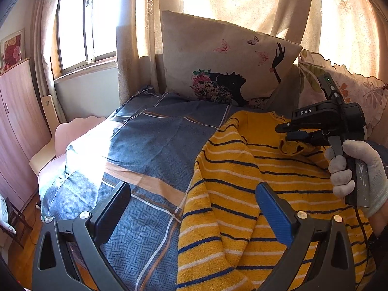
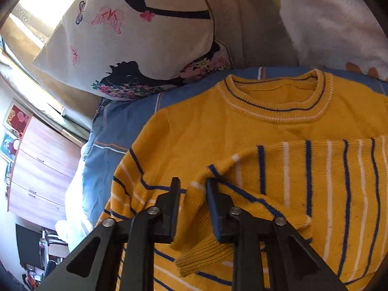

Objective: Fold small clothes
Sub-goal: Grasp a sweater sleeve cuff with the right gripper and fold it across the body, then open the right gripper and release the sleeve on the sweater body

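Note:
A small yellow sweater (image 1: pixel 242 194) with blue and white stripes lies on a blue checked bedsheet (image 1: pixel 145 145). In the right wrist view the sweater (image 2: pixel 278 133) shows its round collar at the top. A sleeve (image 2: pixel 201 218) is folded across the body. My right gripper (image 2: pixel 192 189) is shut on that sleeve, its cuff hanging below the fingers. In the left wrist view the right gripper (image 1: pixel 298 137) hovers over the sweater's upper part, held by a gloved hand. My left gripper (image 1: pixel 192 194) is open and empty above the sweater's left edge.
A cream pillow (image 1: pixel 225 58) with a woman's silhouette and butterflies leans at the bed's head. A floral pillow (image 1: pixel 351 89) lies to its right. A wooden wardrobe (image 1: pixel 17 121) stands left of the bed. Curtains (image 1: pixel 254 0) and a window are behind.

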